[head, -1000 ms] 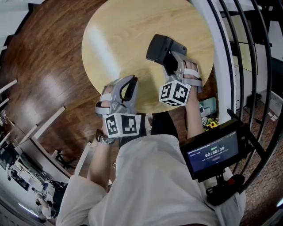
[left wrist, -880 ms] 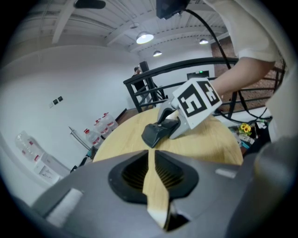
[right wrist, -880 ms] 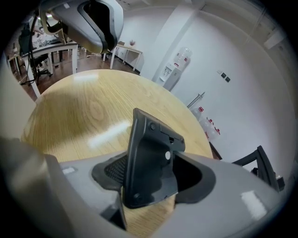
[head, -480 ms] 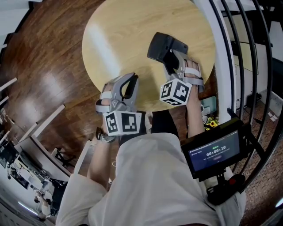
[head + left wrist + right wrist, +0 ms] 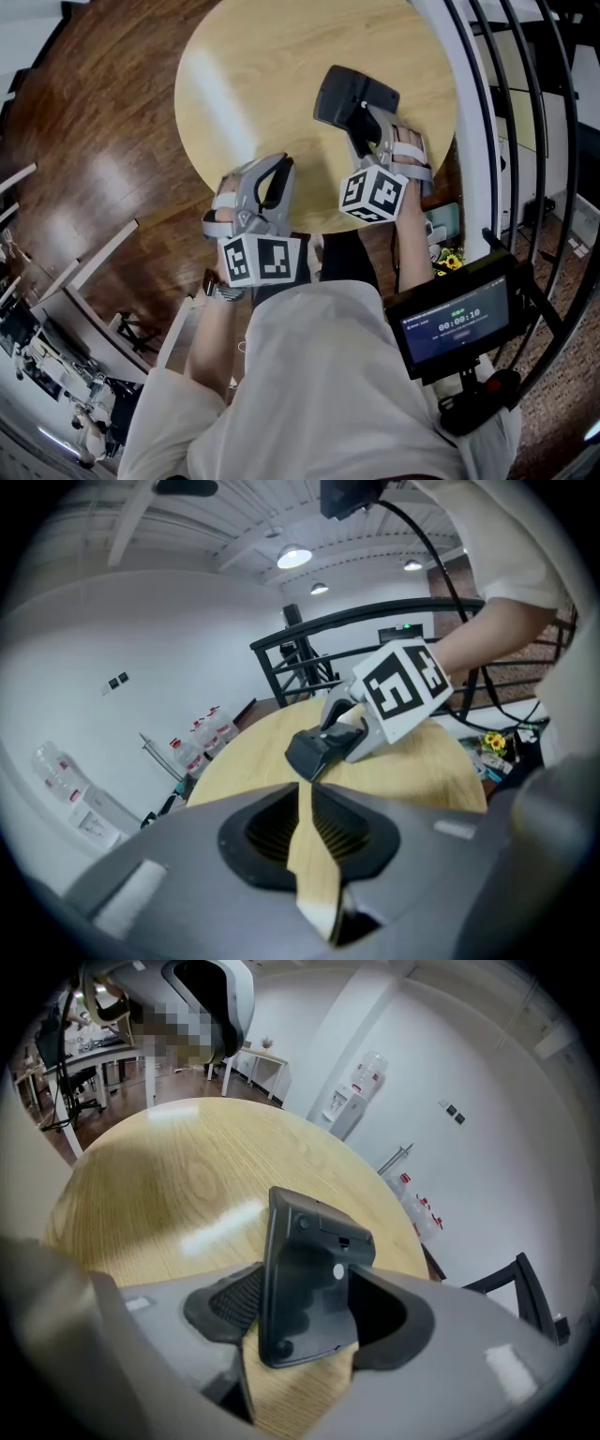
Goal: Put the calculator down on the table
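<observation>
The dark grey, slab-shaped plastic calculator [image 5: 354, 101] sits on the round light-wood table [image 5: 262, 66], toward its right side, well in from the rim. In the right gripper view it stands tilted on one edge with its smooth back showing, between the 2 jaws of the right gripper [image 5: 370, 127]. Those jaws have just been opening and now stand wide. The pads look to have let go, though the calculator may lean on the left one.

The left gripper [image 5: 272, 178] hovers over the table's near rim. Its jaws are drawn together to a thin slit with nothing in them.

The calculator reads as light, stiff and hard-shelled, so it should not flex under the pads. Its moulded back looks slick, which could let it pivot in a loose grip. The safest hold is probably across its 2 long side edges at mid-length, clear of the keys and display. Propped as it is, it will likely tip flat onto the table.
</observation>
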A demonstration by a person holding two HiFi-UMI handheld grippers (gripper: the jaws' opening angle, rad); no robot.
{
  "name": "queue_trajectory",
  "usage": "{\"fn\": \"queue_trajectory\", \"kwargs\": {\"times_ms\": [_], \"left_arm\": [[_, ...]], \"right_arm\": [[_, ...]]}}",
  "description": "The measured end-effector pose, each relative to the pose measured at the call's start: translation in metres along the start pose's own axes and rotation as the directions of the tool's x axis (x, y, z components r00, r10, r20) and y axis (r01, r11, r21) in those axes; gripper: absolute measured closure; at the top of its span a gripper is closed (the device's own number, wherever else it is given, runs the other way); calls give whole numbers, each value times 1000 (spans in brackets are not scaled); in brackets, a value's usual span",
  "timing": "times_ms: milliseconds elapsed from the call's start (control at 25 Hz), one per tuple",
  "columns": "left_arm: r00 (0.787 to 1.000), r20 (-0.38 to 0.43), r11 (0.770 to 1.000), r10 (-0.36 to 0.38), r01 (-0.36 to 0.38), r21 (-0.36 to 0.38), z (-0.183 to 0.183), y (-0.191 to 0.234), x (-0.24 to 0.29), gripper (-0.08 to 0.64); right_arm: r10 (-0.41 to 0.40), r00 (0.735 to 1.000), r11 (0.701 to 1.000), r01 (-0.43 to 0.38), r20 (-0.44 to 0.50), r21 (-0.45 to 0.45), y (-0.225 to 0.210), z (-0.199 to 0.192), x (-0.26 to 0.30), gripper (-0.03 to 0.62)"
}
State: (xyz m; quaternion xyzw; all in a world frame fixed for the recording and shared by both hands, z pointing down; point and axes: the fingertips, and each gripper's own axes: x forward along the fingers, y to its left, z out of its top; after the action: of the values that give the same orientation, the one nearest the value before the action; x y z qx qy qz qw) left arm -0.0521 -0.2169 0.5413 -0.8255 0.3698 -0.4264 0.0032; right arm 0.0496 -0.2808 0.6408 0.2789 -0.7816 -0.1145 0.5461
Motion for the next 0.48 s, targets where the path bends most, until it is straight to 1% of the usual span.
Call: {"fn": "queue_trajectory", "kwargs": {"times_ms": [280,480], "left_arm": [[1000,4,1000,-1,1,-7,0,1,0,511],[1000,11,1000,-2,2,-19,3,2,1,511]], "right_arm": [[35,999,999,-35,0,3,9,-1,-1,307],[34,999,999,-33,-2,6,10,-3,0,299]]}}
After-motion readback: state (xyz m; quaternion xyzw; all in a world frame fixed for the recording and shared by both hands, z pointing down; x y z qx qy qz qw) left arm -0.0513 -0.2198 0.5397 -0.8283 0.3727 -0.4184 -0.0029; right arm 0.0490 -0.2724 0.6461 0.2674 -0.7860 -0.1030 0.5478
